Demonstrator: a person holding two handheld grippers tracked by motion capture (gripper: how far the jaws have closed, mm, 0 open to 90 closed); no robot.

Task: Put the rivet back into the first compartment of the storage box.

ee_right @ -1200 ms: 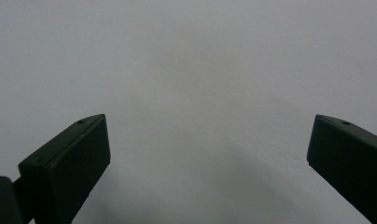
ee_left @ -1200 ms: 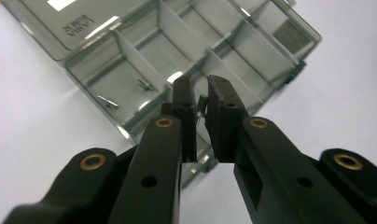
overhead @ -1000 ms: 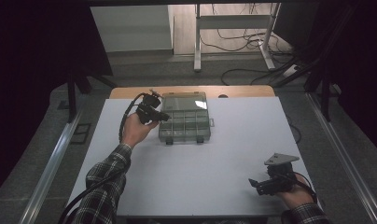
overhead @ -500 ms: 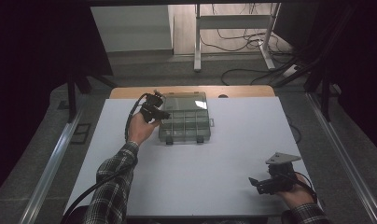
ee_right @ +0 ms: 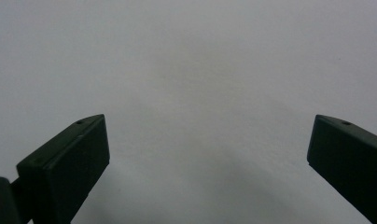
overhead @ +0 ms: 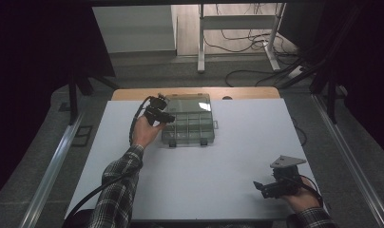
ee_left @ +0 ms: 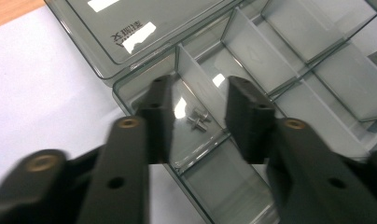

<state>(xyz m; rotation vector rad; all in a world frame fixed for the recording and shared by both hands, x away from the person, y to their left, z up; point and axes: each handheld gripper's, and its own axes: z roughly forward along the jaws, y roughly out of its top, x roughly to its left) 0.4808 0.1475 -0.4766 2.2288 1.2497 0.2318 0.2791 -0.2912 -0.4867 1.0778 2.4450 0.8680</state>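
Observation:
A clear grey compartment box (overhead: 187,128) lies at the back middle of the white table (overhead: 228,156), its lid (overhead: 187,102) folded open on the far side. My left gripper (overhead: 167,117) hovers over the box's left end, jaws open. In the left gripper view the gripper (ee_left: 198,100) frames a corner compartment of the box (ee_left: 289,93) that holds a few small metal screws (ee_left: 198,120); the jaws grip nothing. The lid (ee_left: 144,28) lies beyond with white labels. My right gripper (overhead: 259,187) rests near the front right edge, and it (ee_right: 207,126) stands wide open over bare table (ee_right: 200,56).
The box's other compartments (ee_left: 345,74) look empty where visible. A wooden strip (overhead: 247,92) runs along the table's far edge. Beyond are a desk frame (overhead: 237,42) and floor cables (overhead: 247,73).
The left hand has shifted its gripper slightly farther back and right over the box's left end. The right gripper has stayed in place.

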